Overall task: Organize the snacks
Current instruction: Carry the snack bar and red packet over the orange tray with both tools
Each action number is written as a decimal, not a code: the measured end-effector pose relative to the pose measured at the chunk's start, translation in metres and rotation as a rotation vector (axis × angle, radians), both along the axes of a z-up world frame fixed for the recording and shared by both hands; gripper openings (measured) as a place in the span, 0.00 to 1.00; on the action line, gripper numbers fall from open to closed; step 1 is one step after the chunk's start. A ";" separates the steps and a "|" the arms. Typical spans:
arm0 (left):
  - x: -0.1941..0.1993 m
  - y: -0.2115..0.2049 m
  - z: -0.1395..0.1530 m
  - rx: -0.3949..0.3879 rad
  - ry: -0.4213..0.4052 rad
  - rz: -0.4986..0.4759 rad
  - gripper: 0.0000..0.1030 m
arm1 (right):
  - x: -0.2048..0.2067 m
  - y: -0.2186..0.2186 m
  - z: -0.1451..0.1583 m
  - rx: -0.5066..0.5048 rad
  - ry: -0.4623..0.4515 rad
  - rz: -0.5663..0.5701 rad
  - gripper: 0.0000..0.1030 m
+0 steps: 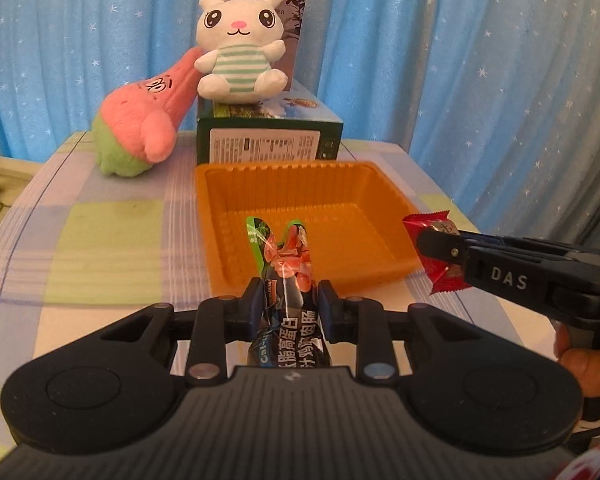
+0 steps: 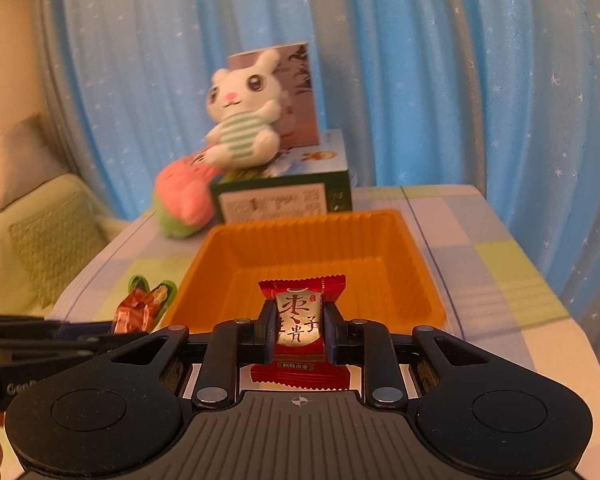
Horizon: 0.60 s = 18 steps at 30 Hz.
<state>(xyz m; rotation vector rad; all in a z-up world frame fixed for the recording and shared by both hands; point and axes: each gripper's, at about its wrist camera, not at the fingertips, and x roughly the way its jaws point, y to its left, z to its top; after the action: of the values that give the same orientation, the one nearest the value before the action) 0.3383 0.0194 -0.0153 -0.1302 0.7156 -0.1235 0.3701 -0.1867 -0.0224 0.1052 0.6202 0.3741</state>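
Left hand-held gripper (image 1: 288, 304): clamped on a long, dark, glossy sausage packet (image 1: 286, 280) with a crinkled film skin and a green-edged split top, held upright above the near rim of the tray. Right hand-held gripper (image 2: 299, 334): clenched on a small red candy wrapper (image 2: 300, 320), pillow-shaped with serrated ends and a shiny silver label panel; it is held over the near edge of the tray.

The orange tray (image 1: 380, 200) is thin moulded plastic, rectangular, with ribbed walls and a flat floor; nothing is seen lying inside it. Just behind it a dark green cardboard box (image 1: 268, 140) is noted, with a printed label on the facing side. A white plush rabbit (image 1: 240, 48) in a green-striped shirt is seated on top of the box, leaning against a taller upright carton (image 1: 296, 28). A pink and green plush toy (image 1: 144, 128), soft and fuzzy, is propped beside the box.

The tabletop (image 1: 100, 240) is covered with a cloth in pastel checks of yellow, lilac and blue. A pleated blue curtain (image 1: 480, 60) with small white stars fills the background. A pale green sofa with a cushion (image 2: 16, 160) is seen at the left in the right wrist view
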 end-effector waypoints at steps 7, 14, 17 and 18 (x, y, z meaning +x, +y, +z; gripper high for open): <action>0.049 0.010 -0.013 -0.034 -0.007 0.023 0.25 | 0.054 0.012 -0.018 0.004 0.024 -0.031 0.24; 0.073 0.017 -0.029 -0.052 -0.010 0.036 0.25 | 0.080 0.024 -0.042 -0.024 0.054 -0.024 0.24; 0.079 0.019 -0.034 -0.056 -0.004 0.041 0.25 | 0.088 0.026 -0.047 -0.032 0.058 -0.024 0.24; 0.081 0.019 -0.035 -0.062 -0.005 0.040 0.25 | 0.090 0.027 -0.049 -0.034 0.058 -0.025 0.24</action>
<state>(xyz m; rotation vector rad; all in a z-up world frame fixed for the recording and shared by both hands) 0.4194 0.0387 -0.0504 -0.2029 0.7039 -0.1075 0.4604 -0.1593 -0.0712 0.0915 0.6817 0.3370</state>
